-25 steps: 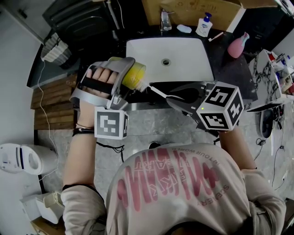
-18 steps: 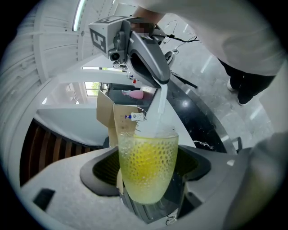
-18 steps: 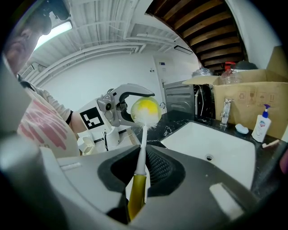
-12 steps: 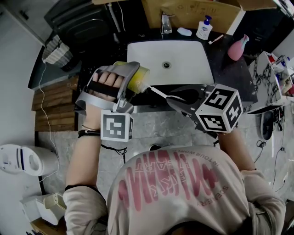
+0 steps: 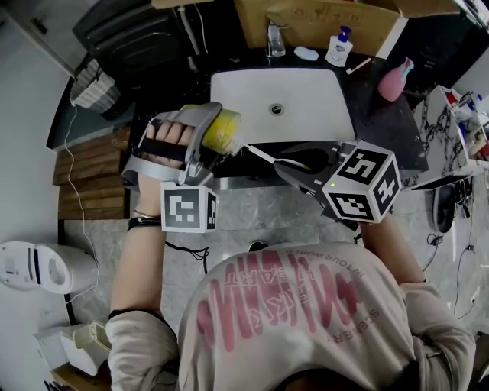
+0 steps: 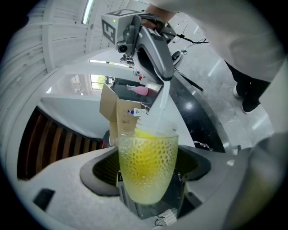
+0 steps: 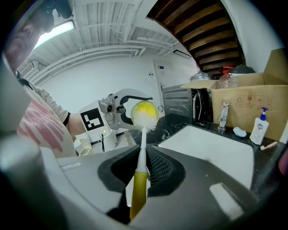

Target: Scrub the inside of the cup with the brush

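Observation:
A yellow dimpled cup [image 5: 221,130] [image 6: 146,168] lies on its side in my left gripper [image 5: 205,141], which is shut on it, over the sink's near left corner. My right gripper [image 5: 294,164] is shut on the yellow handle of a white bottle brush [image 7: 141,148]. The brush's thin white stem [image 5: 263,155] reaches left to the cup's mouth. In the right gripper view the bristle head [image 7: 145,117] sits at the cup's rim [image 7: 145,110]. From the left gripper view the bristles [image 6: 157,123] enter the cup's opening.
A white sink basin [image 5: 306,107] with a drain lies just beyond both grippers, a faucet [image 5: 275,34] behind it. A soap pump bottle [image 5: 338,44], a soap bar [image 5: 306,52] and a pink bottle [image 5: 396,76] stand on the dark counter. A cardboard box [image 5: 321,15] lines the back.
The left gripper and cup shifted slightly right and up toward the sink. The brush stays at the cup's mouth; the right gripper barely moved.

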